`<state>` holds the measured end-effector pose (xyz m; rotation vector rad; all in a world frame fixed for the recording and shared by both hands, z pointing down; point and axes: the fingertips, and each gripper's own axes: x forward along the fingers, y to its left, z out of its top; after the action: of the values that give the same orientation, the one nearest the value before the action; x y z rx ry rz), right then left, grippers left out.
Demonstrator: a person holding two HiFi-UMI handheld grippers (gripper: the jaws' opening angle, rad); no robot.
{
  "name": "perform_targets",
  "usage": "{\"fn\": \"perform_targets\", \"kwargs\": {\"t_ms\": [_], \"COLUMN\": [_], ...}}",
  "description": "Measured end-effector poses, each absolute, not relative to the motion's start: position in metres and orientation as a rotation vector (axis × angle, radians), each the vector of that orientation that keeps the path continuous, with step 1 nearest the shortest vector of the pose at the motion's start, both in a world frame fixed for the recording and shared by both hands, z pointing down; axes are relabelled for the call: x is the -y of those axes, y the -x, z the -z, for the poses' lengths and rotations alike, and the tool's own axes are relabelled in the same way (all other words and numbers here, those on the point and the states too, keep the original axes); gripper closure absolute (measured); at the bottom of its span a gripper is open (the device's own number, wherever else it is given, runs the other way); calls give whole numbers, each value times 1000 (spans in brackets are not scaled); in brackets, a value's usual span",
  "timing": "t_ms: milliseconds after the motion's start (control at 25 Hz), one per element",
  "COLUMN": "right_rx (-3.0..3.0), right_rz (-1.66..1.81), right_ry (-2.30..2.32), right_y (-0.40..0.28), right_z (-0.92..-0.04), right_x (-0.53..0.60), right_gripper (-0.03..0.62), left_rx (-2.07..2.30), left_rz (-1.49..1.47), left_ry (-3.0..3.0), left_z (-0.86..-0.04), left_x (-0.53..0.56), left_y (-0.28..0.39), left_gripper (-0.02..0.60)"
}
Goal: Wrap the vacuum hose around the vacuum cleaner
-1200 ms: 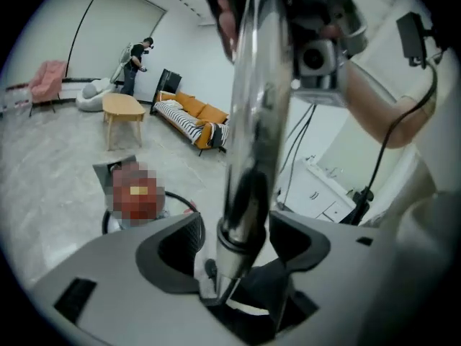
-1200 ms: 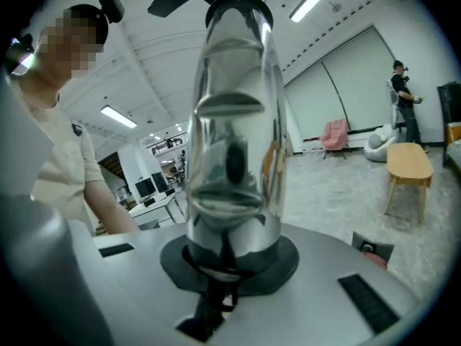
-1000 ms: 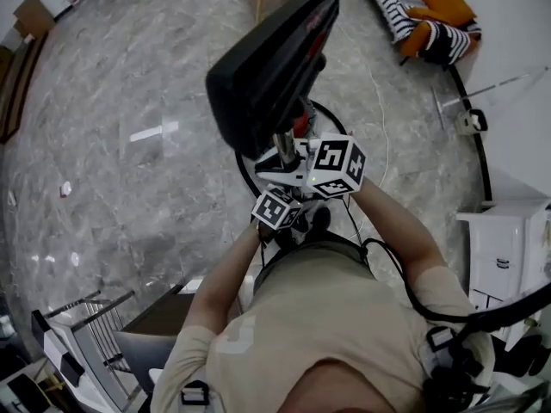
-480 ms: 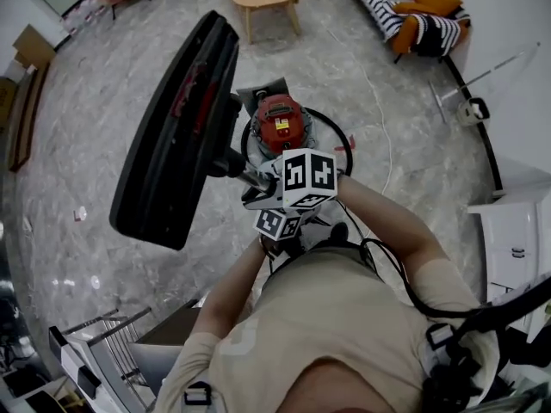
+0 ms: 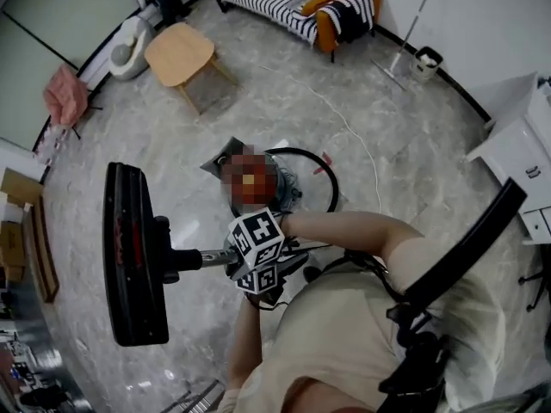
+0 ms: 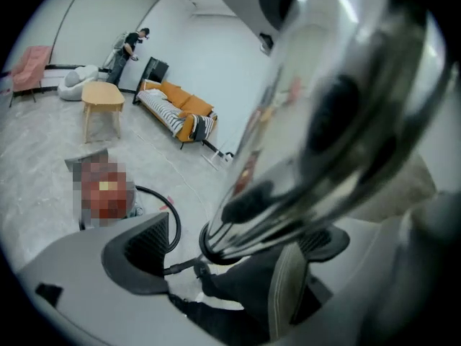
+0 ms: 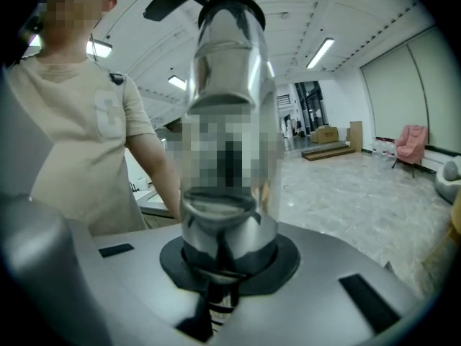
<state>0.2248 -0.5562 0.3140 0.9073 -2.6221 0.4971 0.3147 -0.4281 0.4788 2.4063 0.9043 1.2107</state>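
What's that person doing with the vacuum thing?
A person holds the vacuum's metal tube up, its floor head in the air. The right gripper is shut on it; the left gripper has just been opening, the tube loose between its jaws. The hose curls on the floor by the vacuum cleaner.

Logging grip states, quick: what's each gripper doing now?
Left gripper: open, jaws just opened; vacuum wand between them, not gripped.
Right gripper: shut on the vacuum wand.
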Motion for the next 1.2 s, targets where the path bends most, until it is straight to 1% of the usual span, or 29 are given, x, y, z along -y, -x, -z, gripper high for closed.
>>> {"fn": "perform_targets", "kwargs": {"t_ms": [160, 480, 560, 600, 680, 720, 760, 840, 1000, 1120, 1160, 1200], "right_rx": [2645, 2657, 2651, 2647, 2646, 2650, 2656, 2668, 2684, 2666, 2658, 2654], "right_rz": [-471, -440, -423, -413, -396, -388, -380, -370, -328, -315, -316, -319], "right_ry": [-883, -901, -911, -914, -906, -895, -888, -913, -1098, -1343, -1447, -1543], "right_y": [-230, -232, -239, -243, -249, -250, -251, -252, -266, -308, -328, -347], "right_z": [-313, -294, -290, -289, -288, -287, -286, -279, -250, -229, -223, -219], "right_x": [540, 527, 525, 525, 526, 525, 524, 525, 536, 530, 524, 516], "right_gripper": [562, 562, 562, 562, 562, 562, 562, 560, 549, 461, 461, 461], "left_rx": [-883, -709, -664, -642, -598, -576, -553, -509, -426, -388, -393, -413], "left_rz": [-1112, -979, -955, -942, -916, -902, -888, -858, -787, -726, -722, -734], "left_ry": [-2480, -2540, -2552, -2558, -2572, -2579, -2587, -2601, -2605, -2566, -2561, -2568], "left_z": [-474, -455, -452, -450, -447, -446, -444, -441, -431, -418, -415, -413], "left_x": [405, 408, 410, 410, 412, 412, 413, 414, 414, 410, 406, 399], "left_y": [-334, -363, -369, -372, -379, -382, -385, -391, -406, -425, -433, -441], "left_gripper": [49, 51, 135, 154, 215, 251, 301, 321, 328, 351, 390, 394]}}
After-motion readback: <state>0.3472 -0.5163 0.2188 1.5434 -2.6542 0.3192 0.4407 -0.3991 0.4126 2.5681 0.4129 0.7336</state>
